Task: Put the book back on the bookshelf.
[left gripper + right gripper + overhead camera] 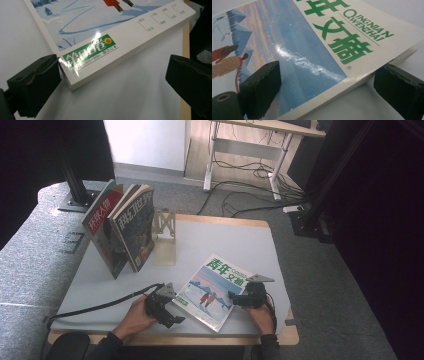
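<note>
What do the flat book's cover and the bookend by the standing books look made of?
Book: glossy coated paper cover, judging by the glare streaks on it, over a thick block of plain white pages. Bookend: probably thin sheet metal with cut-out openings, pale matte finish; too small to be sure.

The high view looks forward and down from above the person's near side, taking in the whole tabletop (240,240) and the floor beyond it. The left gripper view rides low and very close, facing across the near corner of the magazine (214,291) with the tabletop's wooden edge at its right. The right gripper view sits just as close and low, facing over the magazine's cover and title. All three views share that magazine (100,32) (307,45).
</note>
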### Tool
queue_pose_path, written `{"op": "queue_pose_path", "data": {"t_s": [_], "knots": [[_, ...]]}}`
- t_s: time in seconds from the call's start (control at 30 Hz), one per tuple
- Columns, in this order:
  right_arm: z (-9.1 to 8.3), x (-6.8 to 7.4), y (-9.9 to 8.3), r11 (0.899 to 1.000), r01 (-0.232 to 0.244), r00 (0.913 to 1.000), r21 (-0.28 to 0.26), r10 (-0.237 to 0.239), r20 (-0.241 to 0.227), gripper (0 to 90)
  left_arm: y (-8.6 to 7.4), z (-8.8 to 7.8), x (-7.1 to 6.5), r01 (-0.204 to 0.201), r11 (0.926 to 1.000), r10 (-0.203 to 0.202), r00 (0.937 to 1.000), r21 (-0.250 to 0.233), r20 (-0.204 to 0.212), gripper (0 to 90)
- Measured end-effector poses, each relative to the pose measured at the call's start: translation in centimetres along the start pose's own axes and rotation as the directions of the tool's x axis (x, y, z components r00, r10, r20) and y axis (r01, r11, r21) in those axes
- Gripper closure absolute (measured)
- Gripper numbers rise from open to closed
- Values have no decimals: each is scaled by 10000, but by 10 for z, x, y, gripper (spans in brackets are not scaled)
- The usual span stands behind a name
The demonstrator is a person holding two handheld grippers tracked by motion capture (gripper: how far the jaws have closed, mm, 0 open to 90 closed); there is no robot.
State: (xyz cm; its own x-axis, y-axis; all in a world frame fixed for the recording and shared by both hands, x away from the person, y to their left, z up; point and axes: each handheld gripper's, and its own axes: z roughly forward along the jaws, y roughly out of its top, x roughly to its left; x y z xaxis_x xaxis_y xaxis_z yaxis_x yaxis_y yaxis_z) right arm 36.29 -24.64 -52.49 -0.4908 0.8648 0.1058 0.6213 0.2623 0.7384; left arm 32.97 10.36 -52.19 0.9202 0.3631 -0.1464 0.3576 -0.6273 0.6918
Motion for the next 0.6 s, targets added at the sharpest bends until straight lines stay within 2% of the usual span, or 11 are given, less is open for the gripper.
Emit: {"op": "queue_pose_path", "data": {"t_s": [0.17, 0.27, 0.33, 0.6], "knots": [[1, 0, 1, 9998, -175, 9998, 18, 175, 92, 57, -2, -2, -2, -18, 10000, 18, 10000, -2, 10, 8], [2, -1, -1, 9982, -581, 9981, 114, 578, 224, 16, -3, -3, -4, -5, 10000, 5, 10000, -52, -3, 11], [1, -1, -2, 9982, -586, 9983, 98, 586, 75, 46, -4, -3, -4, -4, 10000, 3, 10000, -99, -38, 13], [5, 0, 1, 9984, -538, 9985, 160, 538, -9, 22, -4, -4, -7, 64, 9999, -63, 9999, -115, 106, 14]]}}
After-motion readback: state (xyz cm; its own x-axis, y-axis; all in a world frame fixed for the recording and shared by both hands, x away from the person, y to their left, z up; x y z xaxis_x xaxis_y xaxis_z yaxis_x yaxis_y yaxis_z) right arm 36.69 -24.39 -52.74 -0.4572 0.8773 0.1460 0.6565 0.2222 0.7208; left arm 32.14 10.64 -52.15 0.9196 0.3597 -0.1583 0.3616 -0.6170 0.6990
